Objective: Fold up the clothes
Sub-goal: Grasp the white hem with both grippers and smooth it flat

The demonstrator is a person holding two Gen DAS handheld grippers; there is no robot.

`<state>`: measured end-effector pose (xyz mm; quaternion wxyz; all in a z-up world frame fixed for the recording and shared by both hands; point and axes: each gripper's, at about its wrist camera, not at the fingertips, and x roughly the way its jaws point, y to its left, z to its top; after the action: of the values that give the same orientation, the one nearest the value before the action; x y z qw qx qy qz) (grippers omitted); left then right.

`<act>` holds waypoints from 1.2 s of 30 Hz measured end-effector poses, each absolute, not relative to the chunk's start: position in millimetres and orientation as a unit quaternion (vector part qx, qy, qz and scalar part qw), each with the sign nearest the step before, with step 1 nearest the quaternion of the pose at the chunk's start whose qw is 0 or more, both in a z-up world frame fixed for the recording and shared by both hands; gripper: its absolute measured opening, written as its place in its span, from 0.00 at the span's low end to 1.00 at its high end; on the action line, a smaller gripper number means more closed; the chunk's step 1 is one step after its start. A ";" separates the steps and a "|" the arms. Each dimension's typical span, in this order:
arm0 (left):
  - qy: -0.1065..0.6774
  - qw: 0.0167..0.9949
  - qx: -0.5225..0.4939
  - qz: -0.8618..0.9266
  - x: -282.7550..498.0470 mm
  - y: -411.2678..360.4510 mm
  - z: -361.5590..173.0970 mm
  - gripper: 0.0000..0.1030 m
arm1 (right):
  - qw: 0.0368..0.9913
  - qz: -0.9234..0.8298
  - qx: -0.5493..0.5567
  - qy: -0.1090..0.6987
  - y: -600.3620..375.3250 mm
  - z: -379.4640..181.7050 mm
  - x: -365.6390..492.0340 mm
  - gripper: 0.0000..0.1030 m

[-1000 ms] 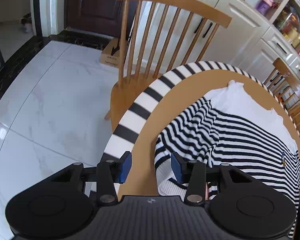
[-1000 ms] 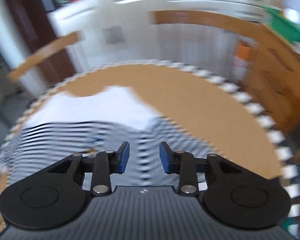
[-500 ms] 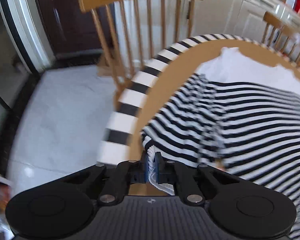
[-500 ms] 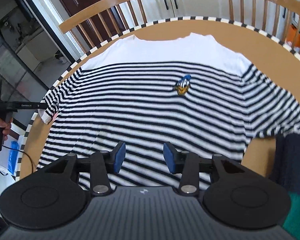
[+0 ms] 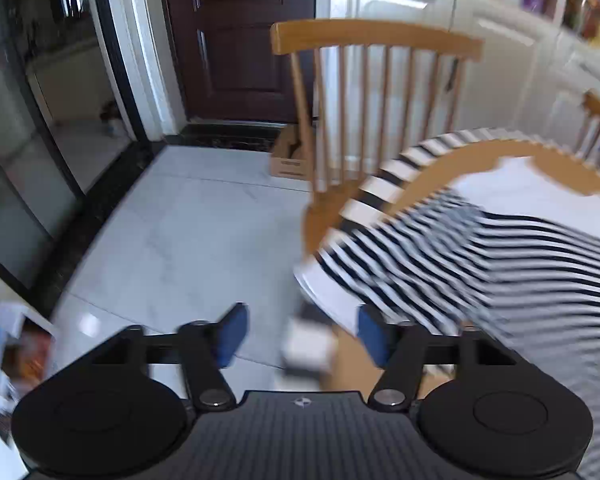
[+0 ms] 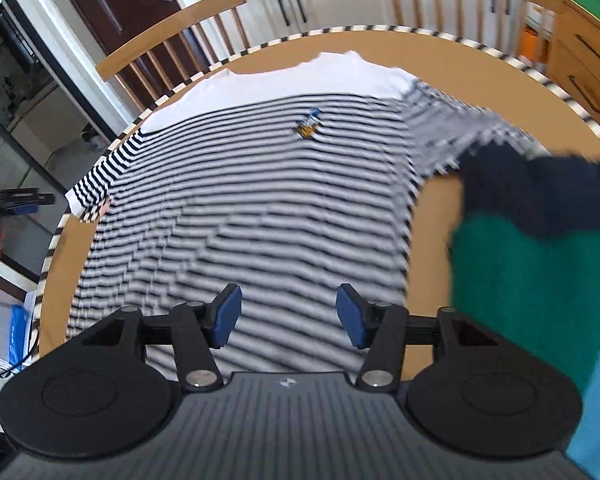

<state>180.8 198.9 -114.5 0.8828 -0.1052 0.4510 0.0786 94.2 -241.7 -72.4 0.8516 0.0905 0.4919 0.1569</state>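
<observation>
Counting: one striped shirt (image 6: 252,184) spread flat on the round table (image 6: 496,92), white yoke at the far side, one sleeve out to each side; left sleeve (image 5: 384,264) lies at the table's striped rim. One small cartoon-duck patch (image 6: 309,126) on the chest, too blurred to read any writing. One pile of dark, green and blue clothes (image 6: 540,248) at the right edge, covering the right sleeve end. Two wooden chairs (image 6: 172,36) behind the table. One cardboard box (image 5: 290,156) on the floor, its print unreadable. Left gripper (image 5: 302,334) jaws spread wide, holding nothing, off the table edge near the sleeve. Right gripper (image 6: 289,316) also spread wide and empty, above the shirt's hem.
</observation>
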 end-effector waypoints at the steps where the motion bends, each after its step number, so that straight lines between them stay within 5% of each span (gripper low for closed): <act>1: 0.448 0.884 -0.112 0.077 168.5 194.8 -110.4 0.77 | 0.852 0.153 0.093 0.492 -247.8 -74.7 81.1 0.54; 11: 0.458 0.878 -0.135 0.024 6.8 86.9 -136.4 0.72 | 0.847 0.116 0.125 0.503 -291.5 -105.3 -34.0 0.50; 18: 0.472 0.865 -0.163 0.055 -39.3 64.6 -162.4 0.66 | 0.842 0.131 0.103 0.514 -268.0 -123.1 -54.2 0.49; 23: 0.468 0.872 -0.127 0.061 -36.5 56.5 -162.2 0.61 | 0.849 0.142 0.057 0.505 -246.1 -127.5 -58.3 0.39; 24: 0.467 0.874 -0.121 0.060 -35.0 55.1 -162.7 0.59 | 0.850 0.147 0.047 0.504 -241.9 -127.6 -58.8 0.35; 26: 0.464 0.876 -0.113 0.064 -27.7 56.1 -165.1 0.54 | 0.848 0.156 0.037 0.504 -236.8 -128.5 -59.8 0.12; 31: 0.464 0.876 -0.118 0.061 -23.4 62.0 -165.9 0.13 | 0.845 0.166 0.047 0.506 -238.9 -129.2 -59.8 0.08; 36: 0.475 0.861 -0.162 0.083 -23.1 79.3 -163.7 0.07 | 0.842 0.156 0.068 0.512 -250.3 -125.8 -56.8 0.07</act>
<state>-23.1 79.3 -163.7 0.8612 -0.1624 0.4745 0.0828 -56.8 -250.3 -125.8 0.8418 0.0684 0.5124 0.1556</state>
